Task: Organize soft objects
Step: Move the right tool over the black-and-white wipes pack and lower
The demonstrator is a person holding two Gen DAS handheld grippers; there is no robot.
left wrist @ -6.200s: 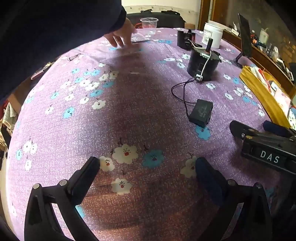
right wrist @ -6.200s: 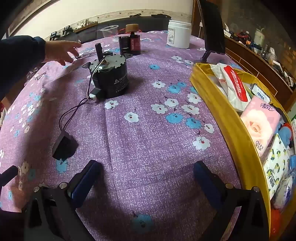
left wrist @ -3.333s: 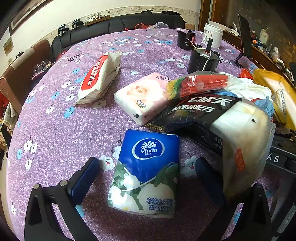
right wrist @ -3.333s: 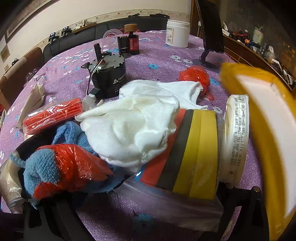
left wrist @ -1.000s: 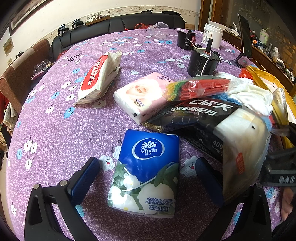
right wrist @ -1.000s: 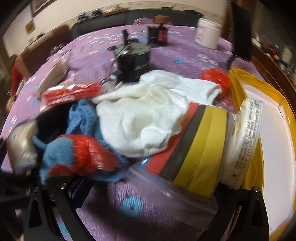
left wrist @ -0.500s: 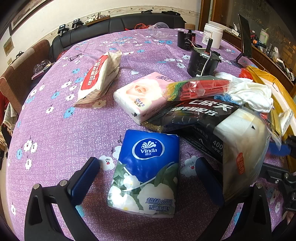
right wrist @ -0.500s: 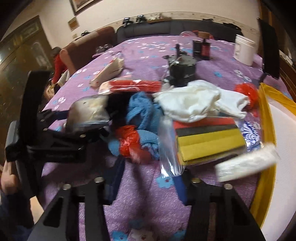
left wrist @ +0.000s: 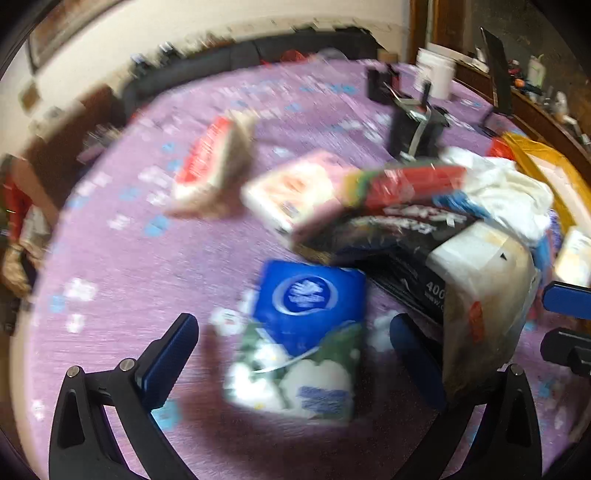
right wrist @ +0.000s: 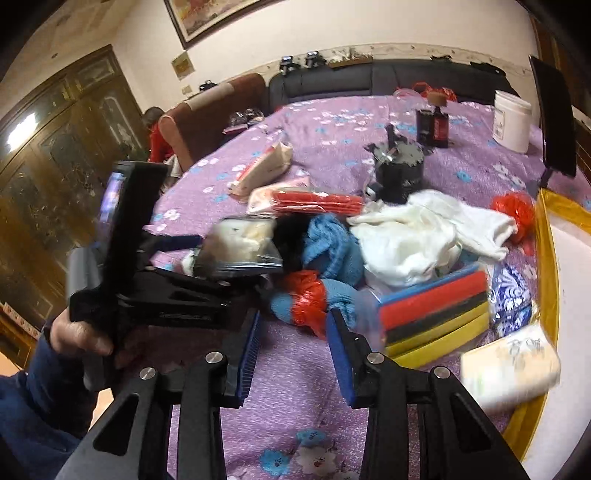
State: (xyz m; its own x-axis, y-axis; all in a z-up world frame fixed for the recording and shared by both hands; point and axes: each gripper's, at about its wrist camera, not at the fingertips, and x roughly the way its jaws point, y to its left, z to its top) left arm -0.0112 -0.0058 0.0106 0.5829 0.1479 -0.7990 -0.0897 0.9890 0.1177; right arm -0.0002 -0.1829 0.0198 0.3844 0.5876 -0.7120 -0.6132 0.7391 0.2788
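Between the open left tool (left wrist: 293, 345) lies the blue tissue pack (left wrist: 301, 341); right tool (right wrist: 293, 336) empty, half-open.

White tub (right wrist: 511, 121), dark bottle (right wrist: 433, 123), black motor (right wrist: 400, 171), framed picture (right wrist: 207, 16)

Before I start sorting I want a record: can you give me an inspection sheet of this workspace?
Surface: purple floral tablecloth.
Job's things: blue tissue pack, pink tissue pack, white cloth, blue towel, sponge pack heaped beside yellow tray.
Clutter: black motor, white tub.
Grippers: left gripper open around blue tissue pack; right gripper open, empty.
Cables: nothing seen clearly.
Surroundings: black sofa, framed picture.
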